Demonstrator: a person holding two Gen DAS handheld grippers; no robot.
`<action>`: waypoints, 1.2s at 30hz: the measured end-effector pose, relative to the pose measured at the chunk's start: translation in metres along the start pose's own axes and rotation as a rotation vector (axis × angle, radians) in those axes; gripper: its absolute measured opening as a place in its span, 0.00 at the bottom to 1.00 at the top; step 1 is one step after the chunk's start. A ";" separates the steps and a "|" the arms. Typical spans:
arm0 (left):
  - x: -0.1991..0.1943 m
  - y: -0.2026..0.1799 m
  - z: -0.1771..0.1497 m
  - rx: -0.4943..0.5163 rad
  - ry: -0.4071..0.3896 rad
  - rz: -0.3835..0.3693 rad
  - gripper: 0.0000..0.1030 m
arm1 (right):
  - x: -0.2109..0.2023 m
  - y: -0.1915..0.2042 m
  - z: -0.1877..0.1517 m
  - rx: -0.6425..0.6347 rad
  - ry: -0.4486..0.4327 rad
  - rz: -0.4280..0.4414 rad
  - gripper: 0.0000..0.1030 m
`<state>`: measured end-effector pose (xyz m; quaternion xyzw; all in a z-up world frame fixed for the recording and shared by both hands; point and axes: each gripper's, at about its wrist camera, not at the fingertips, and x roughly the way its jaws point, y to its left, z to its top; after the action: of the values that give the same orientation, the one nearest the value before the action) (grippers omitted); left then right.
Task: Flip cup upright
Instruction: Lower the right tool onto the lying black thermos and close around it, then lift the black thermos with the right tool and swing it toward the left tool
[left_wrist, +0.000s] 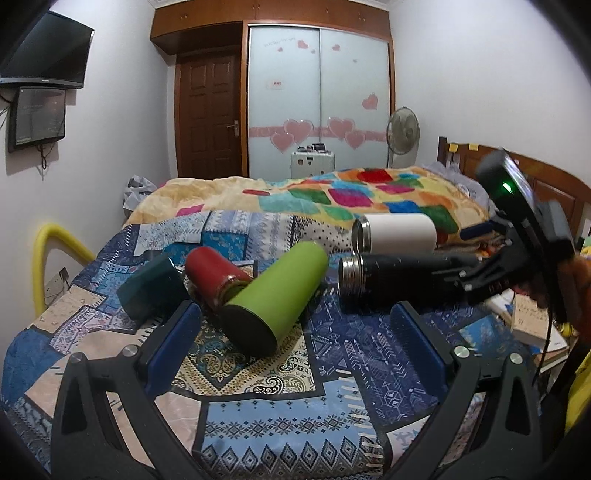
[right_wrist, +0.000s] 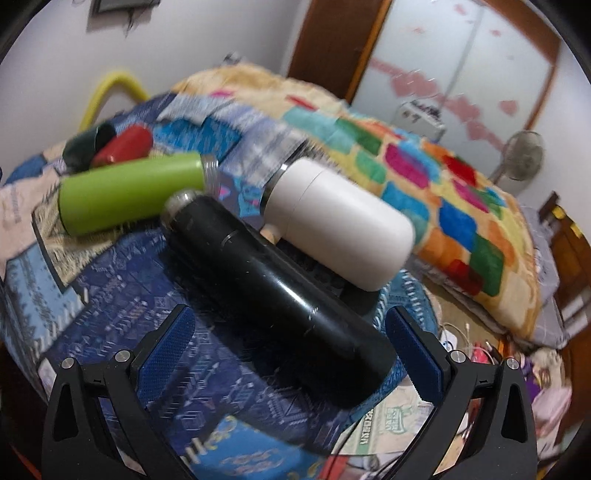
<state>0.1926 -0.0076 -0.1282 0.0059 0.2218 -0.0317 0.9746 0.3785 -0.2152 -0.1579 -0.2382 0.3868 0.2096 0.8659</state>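
Observation:
Several cups lie on their sides on a patterned blue cloth (left_wrist: 280, 424). A green cup (left_wrist: 277, 297) lies in the middle, its base toward my open, empty left gripper (left_wrist: 295, 332). A red cup (left_wrist: 216, 278) and a dark teal cup (left_wrist: 153, 286) lie to its left. A black cup (left_wrist: 391, 280) and a white cup (left_wrist: 395, 233) lie to the right. In the right wrist view my right gripper (right_wrist: 290, 345) is open, its jaws either side of the base end of the black cup (right_wrist: 273, 280). The white cup (right_wrist: 340, 218) and green cup (right_wrist: 129, 192) lie beyond.
A bed with a colourful quilt (left_wrist: 351, 195) lies behind the cloth. A yellow tube (left_wrist: 40, 258) stands at the left. Books and papers (left_wrist: 532, 317) sit at the right edge. A fan (left_wrist: 402, 133) and a wardrobe (left_wrist: 317, 99) stand at the back.

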 end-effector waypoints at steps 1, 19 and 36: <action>0.003 -0.001 -0.001 0.003 0.004 0.002 1.00 | 0.004 -0.003 0.001 -0.010 0.026 0.033 1.00; 0.019 -0.004 -0.013 0.008 0.046 0.006 1.00 | 0.016 0.016 -0.007 -0.107 0.237 0.259 0.72; 0.029 0.011 -0.025 -0.031 0.090 0.014 1.00 | 0.026 0.021 0.015 -0.065 0.260 0.255 0.67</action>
<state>0.2087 0.0025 -0.1636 -0.0061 0.2660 -0.0212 0.9637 0.3917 -0.1846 -0.1746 -0.2400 0.5156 0.2972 0.7669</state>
